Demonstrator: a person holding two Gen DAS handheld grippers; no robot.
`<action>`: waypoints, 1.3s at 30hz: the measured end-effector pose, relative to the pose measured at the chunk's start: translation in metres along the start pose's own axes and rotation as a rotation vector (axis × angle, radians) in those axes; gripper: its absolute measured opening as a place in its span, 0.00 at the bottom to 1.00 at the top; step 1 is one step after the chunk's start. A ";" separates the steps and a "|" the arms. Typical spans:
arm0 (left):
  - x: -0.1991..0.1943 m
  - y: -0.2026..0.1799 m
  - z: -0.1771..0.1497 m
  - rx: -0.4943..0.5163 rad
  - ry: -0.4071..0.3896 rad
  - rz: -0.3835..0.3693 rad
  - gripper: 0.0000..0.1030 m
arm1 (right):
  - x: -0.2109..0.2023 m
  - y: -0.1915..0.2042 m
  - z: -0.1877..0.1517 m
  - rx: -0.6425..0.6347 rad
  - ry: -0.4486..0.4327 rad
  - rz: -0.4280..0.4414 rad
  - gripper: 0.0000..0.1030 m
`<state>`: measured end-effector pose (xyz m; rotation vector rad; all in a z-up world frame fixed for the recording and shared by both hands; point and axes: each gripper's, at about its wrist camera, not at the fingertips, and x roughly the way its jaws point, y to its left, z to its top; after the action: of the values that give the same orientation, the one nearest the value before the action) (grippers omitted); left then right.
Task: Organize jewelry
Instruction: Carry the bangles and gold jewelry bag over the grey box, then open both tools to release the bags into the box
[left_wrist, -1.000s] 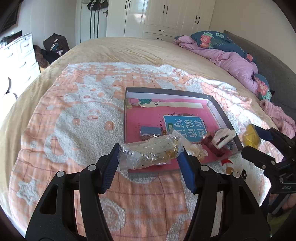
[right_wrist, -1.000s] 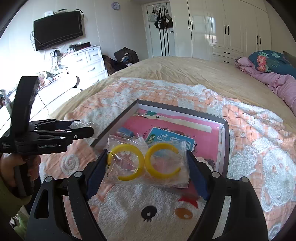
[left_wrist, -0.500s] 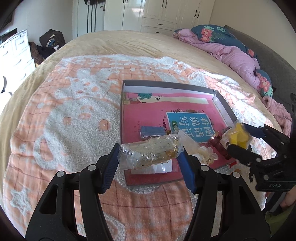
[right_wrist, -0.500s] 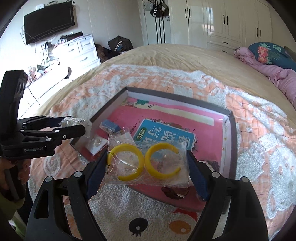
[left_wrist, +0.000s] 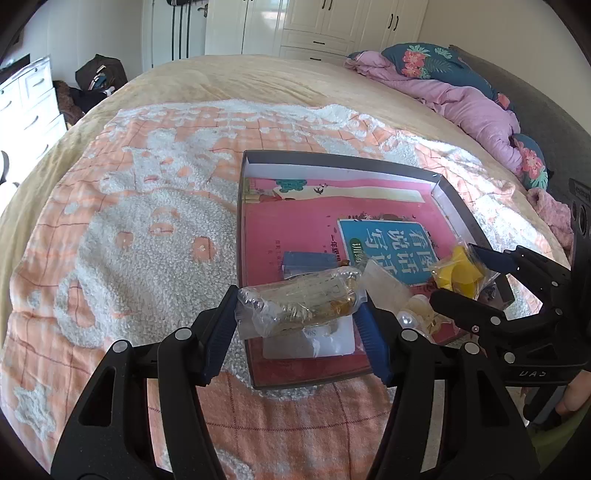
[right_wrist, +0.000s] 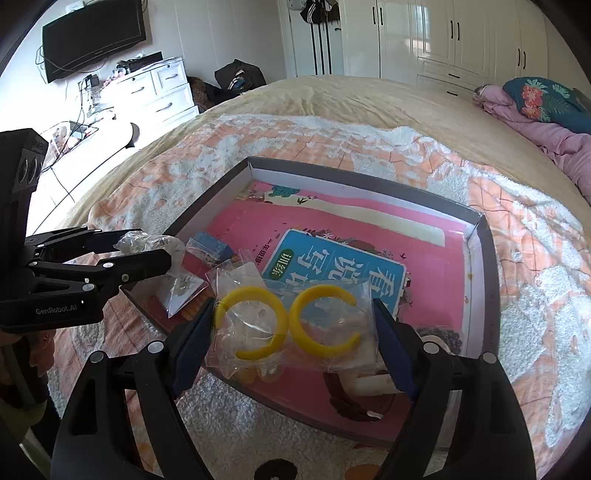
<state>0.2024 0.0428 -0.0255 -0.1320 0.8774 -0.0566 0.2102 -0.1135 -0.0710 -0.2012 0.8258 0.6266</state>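
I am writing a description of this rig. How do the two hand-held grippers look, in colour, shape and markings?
Both are matte black plastic with triangular cut-outs, silver rivets and blue pads on the fingers. The left gripper carries white "GenRobot.AI" lettering on its side, seen in the right wrist view. The right gripper looks the same. No cables show. A greenish sleeve edge appears behind each.

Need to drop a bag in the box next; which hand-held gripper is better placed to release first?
Right, probably. The right hand-held gripper holds the yellow-hoop bag well over the box interior; the left hand-held gripper holds its bead bag only at the box's near corner.
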 end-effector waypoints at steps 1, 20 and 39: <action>0.000 0.000 0.000 0.001 0.001 0.001 0.52 | 0.002 0.000 0.000 0.001 0.001 0.003 0.78; 0.009 -0.001 0.001 0.004 0.010 0.002 0.52 | -0.001 0.007 -0.010 0.027 0.026 0.031 0.90; -0.007 -0.017 0.003 0.030 -0.004 0.020 0.67 | -0.084 -0.009 -0.047 0.135 -0.060 0.008 0.96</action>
<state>0.1997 0.0269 -0.0157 -0.0949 0.8729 -0.0506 0.1428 -0.1766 -0.0413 -0.0566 0.8075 0.5793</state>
